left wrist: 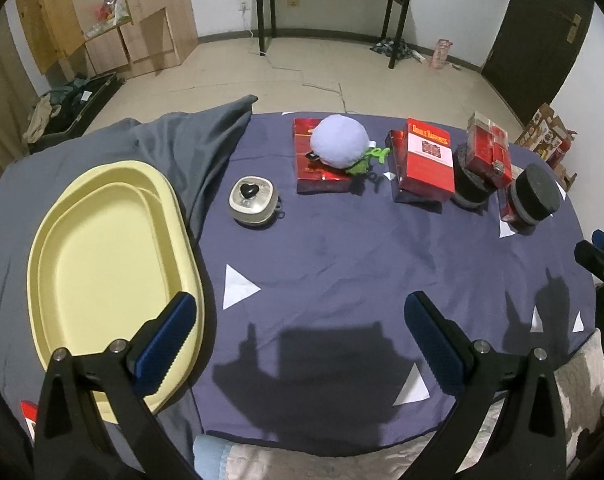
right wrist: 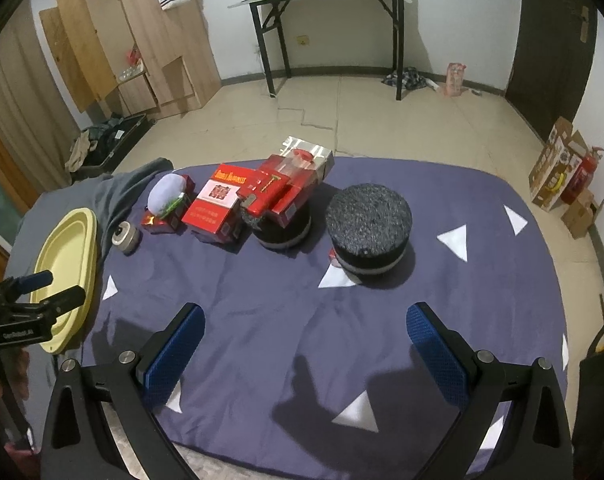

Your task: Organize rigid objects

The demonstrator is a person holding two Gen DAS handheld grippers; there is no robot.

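Two grippers, left [left wrist: 300, 322] and right [right wrist: 305, 334], jaws apart, hovering empty over purple cloth [left wrist: 342, 264]; yellow tray [left wrist: 102, 272] left, red boxes [left wrist: 426, 160] beyond.

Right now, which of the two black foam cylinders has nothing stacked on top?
The right-hand black cylinder, nearest the right gripper: its top is bare. The other cylinder carries red boxes.

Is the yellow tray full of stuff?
No, the yellow tray has nothing in it; the red boxes and fuzzy ball sit on the blue cloth.
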